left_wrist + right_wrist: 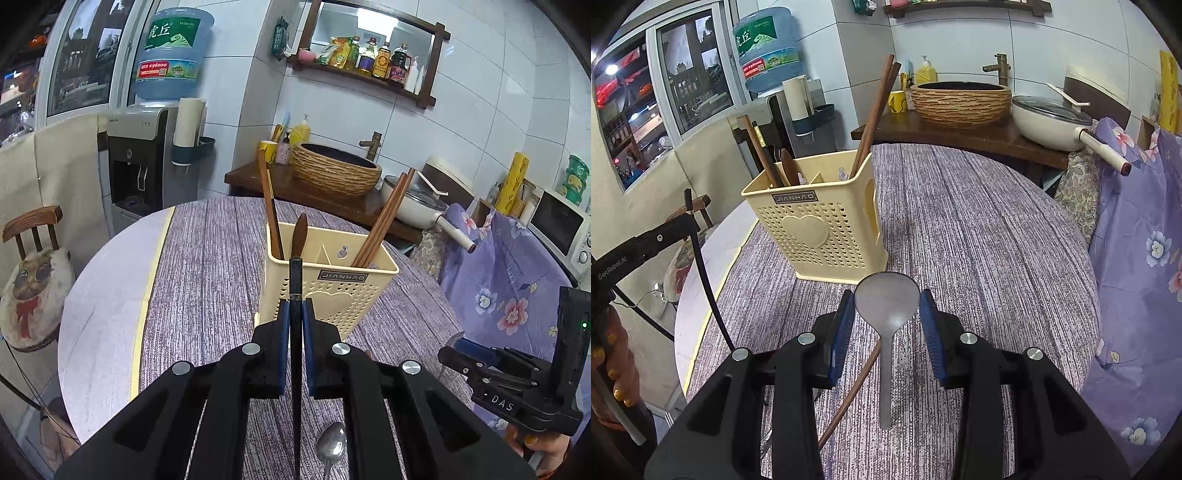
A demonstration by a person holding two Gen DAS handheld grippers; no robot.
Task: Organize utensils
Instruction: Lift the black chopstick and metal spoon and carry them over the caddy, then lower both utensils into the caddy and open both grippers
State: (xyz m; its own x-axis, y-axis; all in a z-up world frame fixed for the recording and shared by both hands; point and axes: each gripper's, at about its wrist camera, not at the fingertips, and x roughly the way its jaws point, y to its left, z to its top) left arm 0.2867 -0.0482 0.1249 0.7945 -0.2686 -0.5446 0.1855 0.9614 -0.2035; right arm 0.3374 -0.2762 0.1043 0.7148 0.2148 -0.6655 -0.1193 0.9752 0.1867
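Observation:
A cream perforated utensil holder (pixel 332 284) (pixel 816 229) stands on the purple-striped table. It holds brown chopsticks (pixel 382 225) in one compartment, and more chopsticks with a wooden spoon (pixel 299 236) in another. My left gripper (pixel 295 314) is shut on a black chopstick (pixel 295 280), which points up just in front of the holder. My right gripper (pixel 887 306) is shut on a metal spoon (pixel 887 299), its bowl between the blue pads and its handle running back toward the camera. Below, a second metal spoon (pixel 330 446) and a brown chopstick (pixel 849 398) lie on the table.
A chair with a cat cushion (pixel 33 288) stands left of the round table (pixel 997 240). A floral purple cloth (pixel 1137 258) covers furniture on the right. Behind are a wooden counter with a woven basin (pixel 960 103), a white pan (pixel 1049 125) and a water dispenser (pixel 140 162).

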